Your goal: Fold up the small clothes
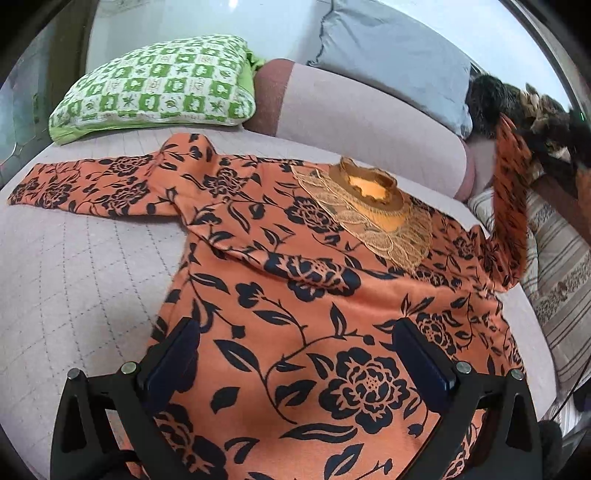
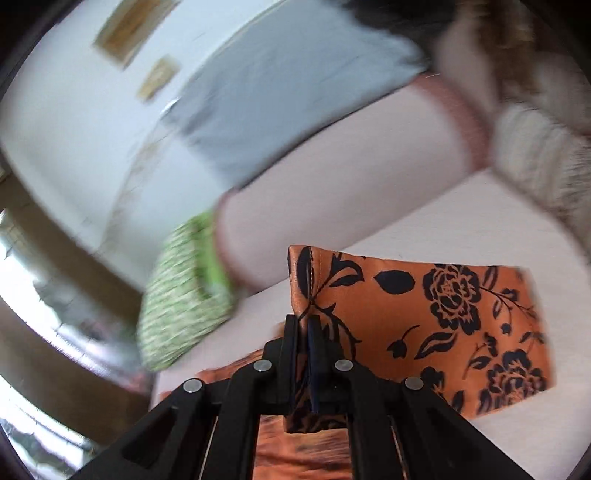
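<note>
Quilted bed (image 1: 74,266), orange floral blouse (image 1: 295,295) spread flat. Left gripper (image 1: 295,354) open above hem, clamping nothing. Right gripper (image 2: 308,332) clamped on raised sleeve (image 2: 424,295).

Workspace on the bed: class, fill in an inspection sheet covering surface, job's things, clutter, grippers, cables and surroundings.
Surface: quilted bed cover, pale, mostly flat.
Job's things: orange floral top spread out, lace collar up; one sleeve lifted.
Clutter: green checked pillow, grey pillow, striped cushion, furry item at the edge.
Grippers: left gripper open over the hem; right gripper shut on the sleeve.
Cables: thin dark cable at the right edge.
Surroundings: wall with two frames, blurred.
</note>
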A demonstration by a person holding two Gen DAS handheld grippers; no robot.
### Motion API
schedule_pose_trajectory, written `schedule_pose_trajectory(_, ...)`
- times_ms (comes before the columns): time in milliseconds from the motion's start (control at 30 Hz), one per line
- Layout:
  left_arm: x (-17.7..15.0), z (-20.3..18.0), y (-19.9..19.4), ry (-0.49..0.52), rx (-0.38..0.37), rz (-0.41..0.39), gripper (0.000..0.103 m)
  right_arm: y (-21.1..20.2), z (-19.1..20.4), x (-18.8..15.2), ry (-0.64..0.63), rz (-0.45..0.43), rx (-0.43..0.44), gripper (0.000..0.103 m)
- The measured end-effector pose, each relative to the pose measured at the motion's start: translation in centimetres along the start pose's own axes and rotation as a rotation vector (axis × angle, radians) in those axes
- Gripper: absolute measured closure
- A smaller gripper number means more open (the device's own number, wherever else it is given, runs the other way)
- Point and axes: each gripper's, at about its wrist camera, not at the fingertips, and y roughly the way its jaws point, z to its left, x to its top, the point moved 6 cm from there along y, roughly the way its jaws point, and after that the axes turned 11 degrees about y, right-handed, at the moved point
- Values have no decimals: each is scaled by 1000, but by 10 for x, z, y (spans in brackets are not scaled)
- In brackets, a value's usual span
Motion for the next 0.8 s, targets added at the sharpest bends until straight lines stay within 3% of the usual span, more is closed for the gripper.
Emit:
schedule_pose_trajectory(133, 2, 5, -1, -16, 1, -5, 0, 73, 74, -60, -38, 111, 106, 98)
schedule_pose_trajectory(200, 2, 7, -2, -23, 3, -9, 0, 110, 85, -88, -36, 156, 114, 98)
schedule_pose_trajectory(300, 4, 12, -3, -38, 5, -13, 0, 175, 71, -130, -44, 261, 46, 94)
schedule_pose_trajectory(433, 4, 13, -2, -44, 6, -14, 0, 236, 8, -179, -28, 413, -138, 92)
schedule_pose_trajectory(533, 4, 14, -1, -37, 22, -16, 0, 218, -15, -179, -32, 396, -135, 82)
schedule_pose_trajectory(600, 4, 15, 0, -41, 26, -18, 0, 187, -21, -167, -30, 362, -83, 56)
schedule_pose_trajectory(633, 4, 15, 0, -41, 32, -18, 0, 162, -28, -155, -41, 307, -84, 21)
schedule_pose_trajectory(667, 4, 15, 1, -38, 35, -17, 0, 149, -33, -144, -43, 264, -90, 15)
schedule_pose_trajectory(733, 3, 13, 2, -32, 42, -18, 0, 99, -60, -117, -12, 172, -96, 15)
schedule_pose_trajectory(800, 1, 11, 3, -23, 49, -17, 0, 55, -107, -100, 145, 132, -68, 15)
